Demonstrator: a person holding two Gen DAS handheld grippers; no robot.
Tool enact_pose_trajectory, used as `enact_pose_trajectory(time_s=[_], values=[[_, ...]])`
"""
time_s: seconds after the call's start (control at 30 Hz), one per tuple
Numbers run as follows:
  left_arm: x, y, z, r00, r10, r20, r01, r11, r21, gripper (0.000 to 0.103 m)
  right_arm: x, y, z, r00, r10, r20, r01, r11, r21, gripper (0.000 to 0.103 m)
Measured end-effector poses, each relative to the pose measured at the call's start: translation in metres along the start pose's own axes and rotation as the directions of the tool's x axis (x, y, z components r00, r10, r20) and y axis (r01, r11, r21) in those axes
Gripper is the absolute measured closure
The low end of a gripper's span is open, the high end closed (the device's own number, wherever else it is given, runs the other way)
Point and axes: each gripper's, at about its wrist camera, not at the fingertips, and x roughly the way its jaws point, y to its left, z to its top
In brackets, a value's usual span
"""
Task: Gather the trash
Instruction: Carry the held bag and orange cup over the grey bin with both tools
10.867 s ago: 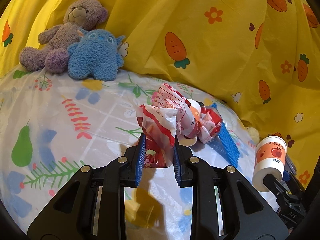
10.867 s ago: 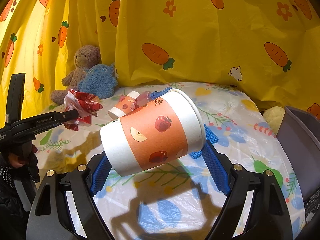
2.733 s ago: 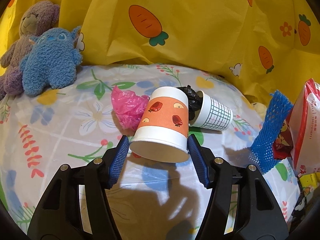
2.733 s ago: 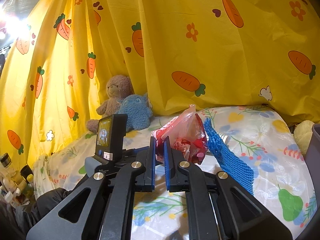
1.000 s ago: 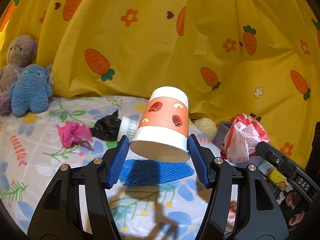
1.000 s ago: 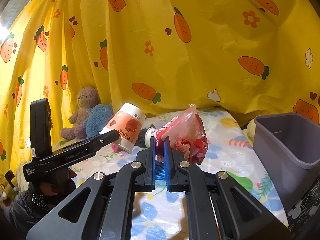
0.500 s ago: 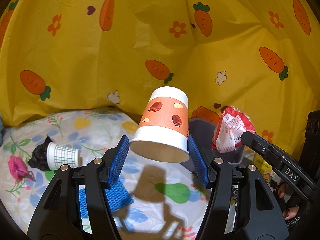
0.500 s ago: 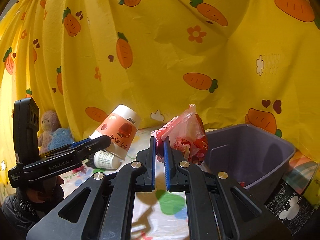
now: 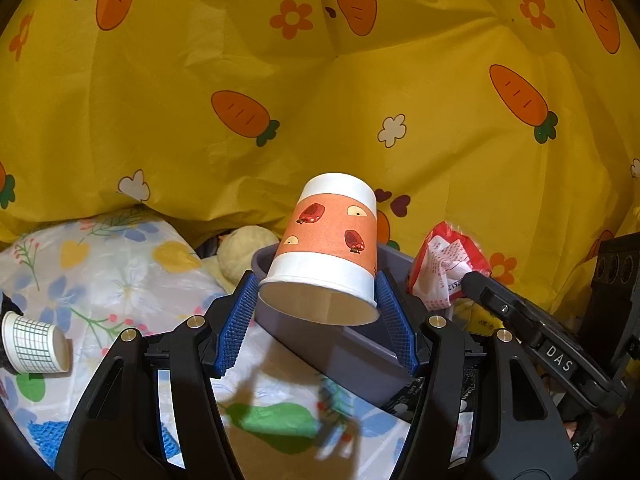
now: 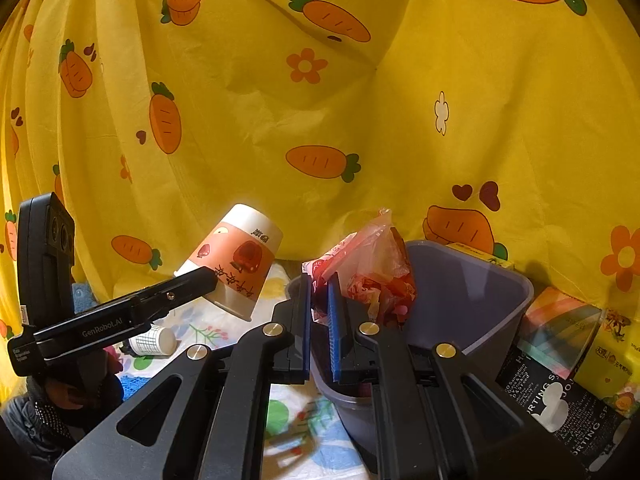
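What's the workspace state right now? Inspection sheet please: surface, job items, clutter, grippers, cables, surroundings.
Surface: floral sheet, mostly bare near the bin.
Job's things: grey bin at the sheet's edge; orange paper cup and red wrapper both held near or over it; checked cup lying on its side; blue netting flat on the sheet.
Clutter: boxes beside the bin; pale plush behind it.
Grippers: left gripper clamps the orange cup; right gripper pinches the wrapper.
Cables: nothing seen.
Surroundings: yellow carrot-print curtain.

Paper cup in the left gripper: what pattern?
Orange band with red apples, white top and bottom; clearest in the left wrist view.
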Motion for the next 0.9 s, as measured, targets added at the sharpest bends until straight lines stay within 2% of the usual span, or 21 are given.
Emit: enact_pose_trajectory(time_s=[0.23,0.9], values=[[0.032,-0.003,-0.001,0.996,-0.07,-0.053,0.066,0.996,-0.062,0.043,0.008,-0.01,-0.002,1.0,-0.019,-0.022,0.019,1.0,0.022,0.094],[0.076,-0.008,-0.003,0.985,-0.135,-0.109,0.123,0.986,-0.115,0.043,0.022,-0.023,-0.013,0.997,-0.036,-0.074,0.039,0.999,0.037,0.094]])
